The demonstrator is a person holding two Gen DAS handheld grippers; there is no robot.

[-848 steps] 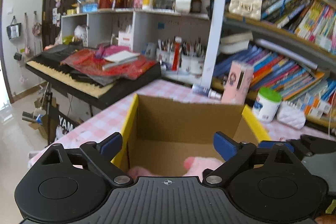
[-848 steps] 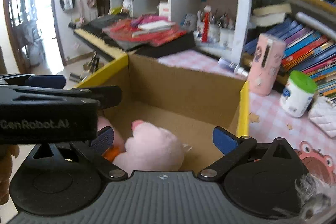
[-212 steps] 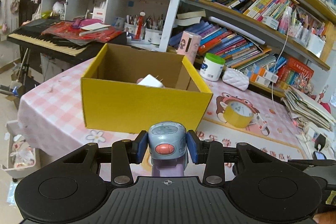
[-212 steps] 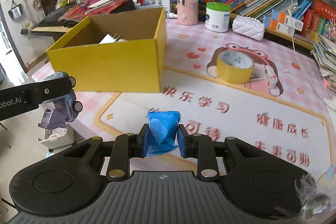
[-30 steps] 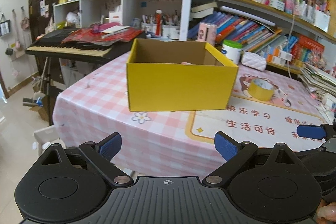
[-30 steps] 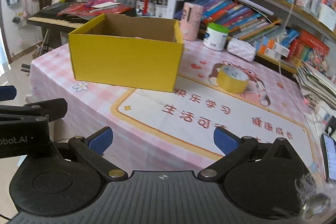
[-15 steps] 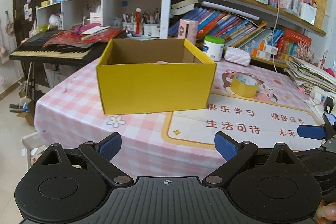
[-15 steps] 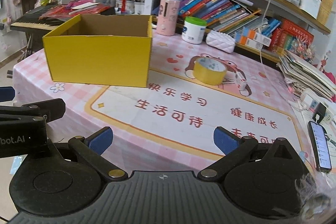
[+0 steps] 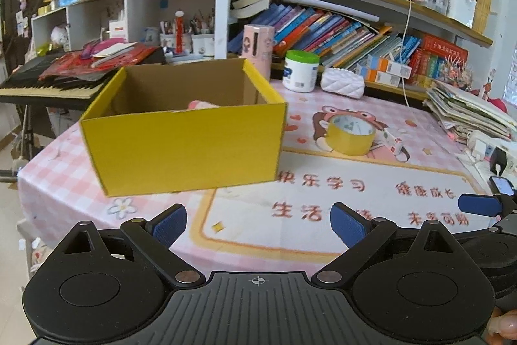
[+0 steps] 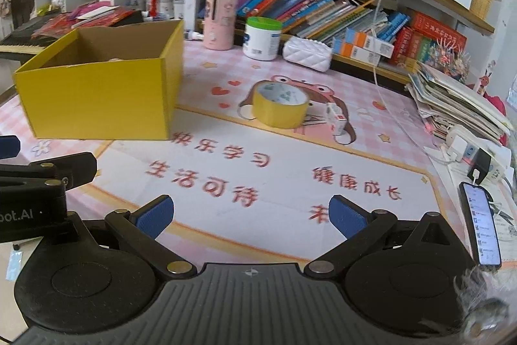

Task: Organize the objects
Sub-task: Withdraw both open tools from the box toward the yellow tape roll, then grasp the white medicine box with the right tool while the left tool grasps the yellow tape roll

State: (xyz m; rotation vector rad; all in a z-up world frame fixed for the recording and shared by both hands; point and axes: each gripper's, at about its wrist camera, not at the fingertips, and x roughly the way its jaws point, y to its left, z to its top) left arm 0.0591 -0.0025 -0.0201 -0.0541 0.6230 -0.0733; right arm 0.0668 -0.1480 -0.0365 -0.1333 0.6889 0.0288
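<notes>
A yellow cardboard box (image 9: 184,147) (image 10: 97,99) stands on the left of the pink table mat, its top open. Something pink (image 9: 202,104) peeks over its front wall; the other contents are hidden. My left gripper (image 9: 258,225) hangs open and empty over the table's near edge, short of the box. My right gripper (image 10: 248,217) is open and empty too, above the mat's printed characters. A roll of yellow tape (image 9: 350,134) (image 10: 279,104) lies to the right of the box, with a small white eraser-like block (image 10: 336,117) beside it.
A pink cylinder (image 10: 219,20), a green-lidded white jar (image 10: 261,37) and a white quilted pouch (image 10: 307,54) line the back of the table under bookshelves. A phone (image 10: 481,228), a charger and stacked papers (image 10: 458,105) sit at the right. A keyboard (image 9: 48,86) stands left of the table.
Both grippers have swung right and slightly closer to the table over the last second, so the box sits further left in view. Both stay open and empty.
</notes>
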